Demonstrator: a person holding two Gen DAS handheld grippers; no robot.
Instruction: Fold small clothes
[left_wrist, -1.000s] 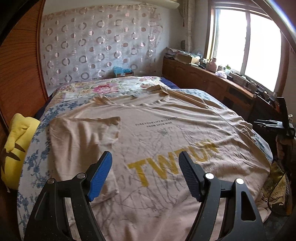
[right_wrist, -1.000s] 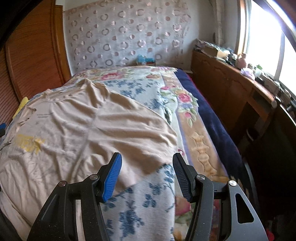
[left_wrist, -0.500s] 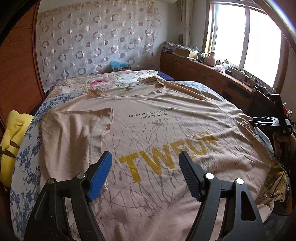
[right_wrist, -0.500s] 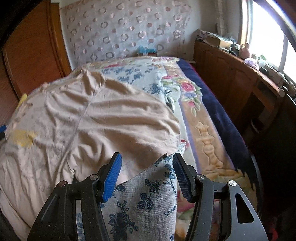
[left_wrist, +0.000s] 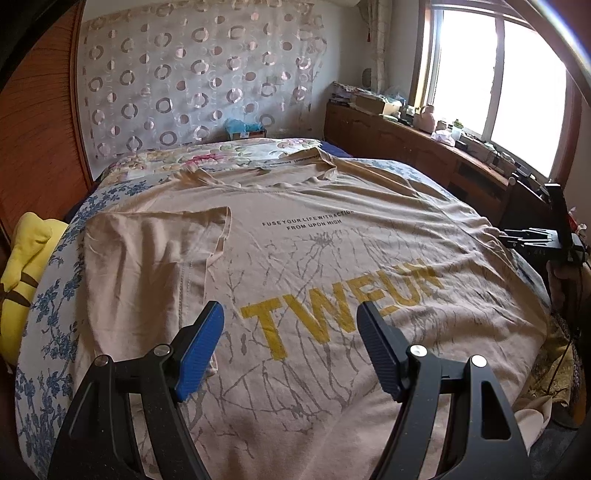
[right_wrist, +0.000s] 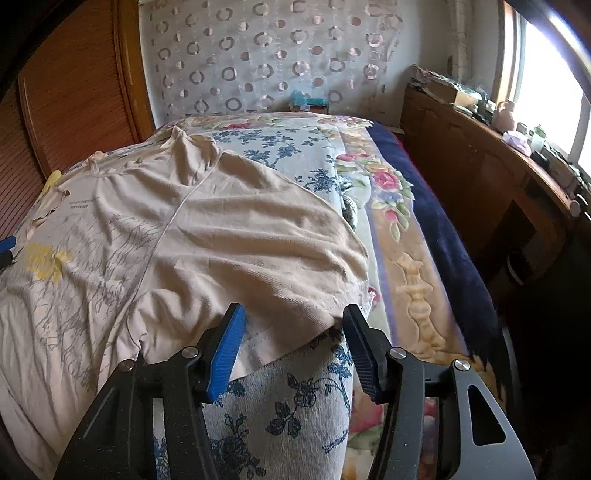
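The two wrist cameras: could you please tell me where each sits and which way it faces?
Left wrist: behind the left gripper, angled down at the T-shirt chest print; its open fingers show.
Right wrist: behind the right gripper, closing around the unfolded sleeve.
Shared: T-shirt, bed, circle-patterned curtain, window.

wooden cabinet (right_wrist: 476, 177) crowds bed's (right_wrist: 406, 236) window side

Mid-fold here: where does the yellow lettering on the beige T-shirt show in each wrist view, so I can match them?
Left wrist: the yellow lettering sits low in the centre, on the T-shirt, just beyond the left gripper.
Right wrist: the same print appears at the far left edge, foreshortened.
Shared landmark: the circle-patterned curtain behind the bed.
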